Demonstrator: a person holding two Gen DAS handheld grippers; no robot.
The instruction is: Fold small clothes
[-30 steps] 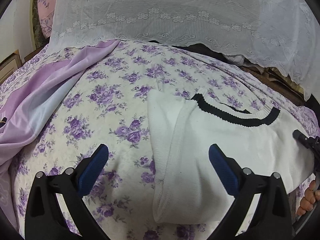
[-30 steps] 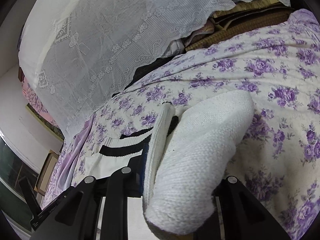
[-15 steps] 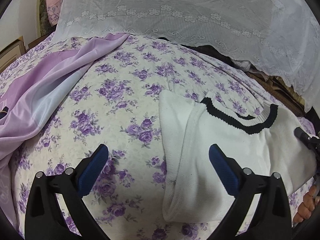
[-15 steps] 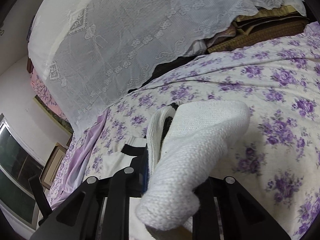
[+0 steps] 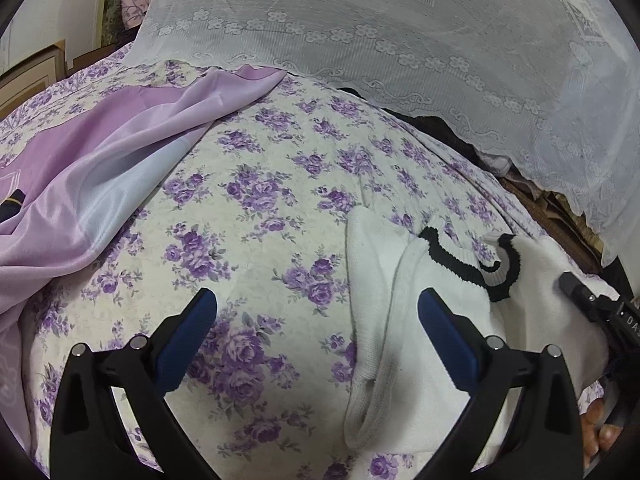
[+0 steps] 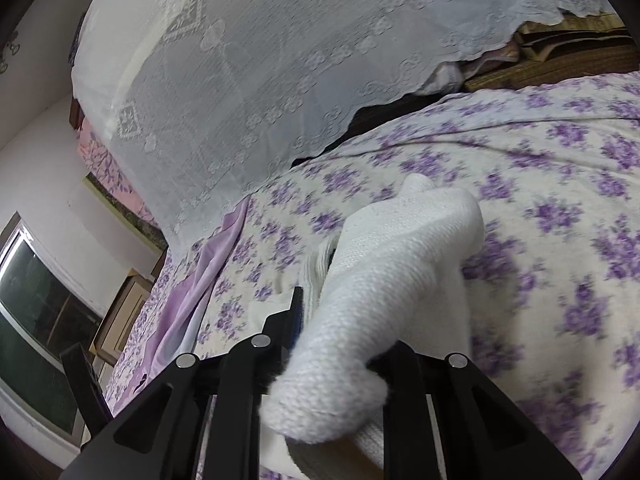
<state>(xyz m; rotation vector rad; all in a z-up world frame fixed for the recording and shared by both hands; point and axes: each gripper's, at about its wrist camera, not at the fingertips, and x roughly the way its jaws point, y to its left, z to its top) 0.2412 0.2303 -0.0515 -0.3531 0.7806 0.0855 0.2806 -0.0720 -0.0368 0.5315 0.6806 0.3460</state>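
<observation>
A small white knit sweater [image 5: 408, 344] with a black-trimmed neckline [image 5: 464, 268] lies on the floral bedspread [image 5: 248, 216]. My left gripper [image 5: 316, 312] is open and empty, hovering over the sweater's left edge. My right gripper [image 6: 320, 320] is shut on the sweater's right side [image 6: 384, 292] and holds it lifted and bunched over the bed. In the left wrist view the right gripper's black body [image 5: 592, 304] shows at the sweater's right edge.
A shiny lilac cloth [image 5: 104, 184] lies on the bed at the left. A white lace cover [image 5: 400, 40] drapes over things at the back. A window [image 6: 36, 312] and wooden furniture [image 6: 124, 312] stand left in the right wrist view.
My right gripper has carried the sweater's right side up and toward the left, so the neckline now curls over. The left gripper has drifted left and back a little, still open.
</observation>
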